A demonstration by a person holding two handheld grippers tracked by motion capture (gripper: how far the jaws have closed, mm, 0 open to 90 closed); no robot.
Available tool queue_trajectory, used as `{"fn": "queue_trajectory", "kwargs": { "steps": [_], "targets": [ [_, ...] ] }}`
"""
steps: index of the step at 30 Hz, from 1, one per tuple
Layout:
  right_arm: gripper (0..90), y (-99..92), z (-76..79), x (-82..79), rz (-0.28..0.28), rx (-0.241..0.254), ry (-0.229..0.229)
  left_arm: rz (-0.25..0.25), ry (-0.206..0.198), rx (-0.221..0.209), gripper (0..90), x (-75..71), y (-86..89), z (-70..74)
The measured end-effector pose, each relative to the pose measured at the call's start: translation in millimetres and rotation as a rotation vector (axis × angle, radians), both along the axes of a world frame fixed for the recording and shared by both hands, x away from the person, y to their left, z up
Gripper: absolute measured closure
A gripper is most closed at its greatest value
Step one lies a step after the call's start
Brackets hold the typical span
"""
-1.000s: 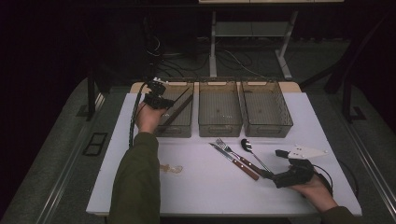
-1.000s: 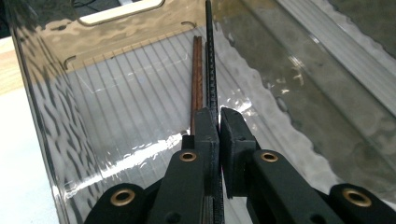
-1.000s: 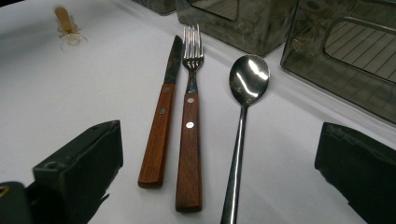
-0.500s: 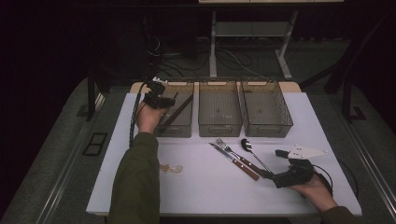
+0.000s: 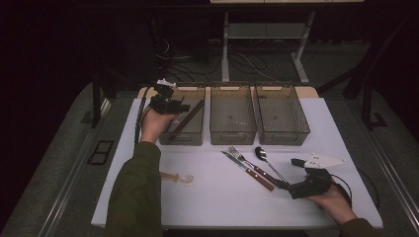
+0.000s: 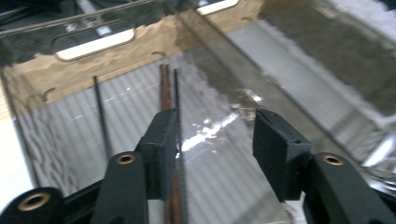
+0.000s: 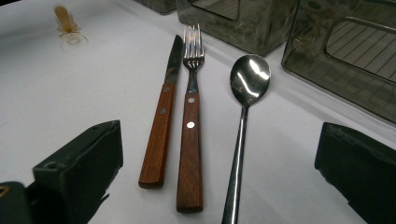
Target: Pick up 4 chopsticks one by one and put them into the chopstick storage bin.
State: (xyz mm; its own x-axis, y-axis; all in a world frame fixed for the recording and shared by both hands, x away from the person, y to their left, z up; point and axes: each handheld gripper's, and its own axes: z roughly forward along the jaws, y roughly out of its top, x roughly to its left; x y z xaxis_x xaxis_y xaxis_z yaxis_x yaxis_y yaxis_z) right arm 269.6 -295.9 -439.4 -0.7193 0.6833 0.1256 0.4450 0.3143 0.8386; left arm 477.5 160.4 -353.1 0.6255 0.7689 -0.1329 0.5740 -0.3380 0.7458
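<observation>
My left gripper (image 5: 184, 109) hangs over the left of three clear bins (image 5: 193, 89). In the left gripper view its jaws (image 6: 215, 123) have just been opening. The pads stand apart. A pair of brown chopsticks (image 6: 171, 88) lies in the bin along the left pad's inner face, not pinched. My right gripper (image 5: 295, 177) rests near the table's front right, wide open with nothing in it. In the right gripper view (image 7: 219, 140) a wood-handled knife (image 7: 161, 126), a wood-handled fork (image 7: 190, 140) and a steel spoon (image 7: 247, 79) lie side by side just ahead of it.
The middle bin (image 5: 232, 136) and right bin (image 5: 296, 133) stand in a row at the back of the white table (image 5: 212, 207). A small clear plastic spoon (image 5: 179, 177) lies at the front left, beside the left sleeve. Dark floor surrounds the table.
</observation>
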Motion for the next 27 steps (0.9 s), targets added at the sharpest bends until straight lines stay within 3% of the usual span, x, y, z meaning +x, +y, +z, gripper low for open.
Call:
{"fn": "queue_trajectory", "kwargs": {
  "steps": [6,14,22,27],
  "targets": [
    [1.2,0.7,0.1,-0.6,-0.002,-0.001,0.003,-0.048,-0.024,-0.044,38.7,-17.9,-2.4,11.1],
    [1.2,0.5,0.3,-0.5,-0.003,-0.001,0.000,-0.117,-0.038,-0.042,30.6,-47.9,-4.0,14.7],
    [1.2,0.5,0.1,-0.1,-0.004,-0.002,-0.001,-0.152,-0.015,-0.048,34.1,-78.1,2.6,1.6],
    [1.2,0.7,0.0,-0.3,-0.005,-0.003,0.000,-0.158,-0.007,-0.045,41.7,-94.2,7.3,-6.8]
  ]
}}
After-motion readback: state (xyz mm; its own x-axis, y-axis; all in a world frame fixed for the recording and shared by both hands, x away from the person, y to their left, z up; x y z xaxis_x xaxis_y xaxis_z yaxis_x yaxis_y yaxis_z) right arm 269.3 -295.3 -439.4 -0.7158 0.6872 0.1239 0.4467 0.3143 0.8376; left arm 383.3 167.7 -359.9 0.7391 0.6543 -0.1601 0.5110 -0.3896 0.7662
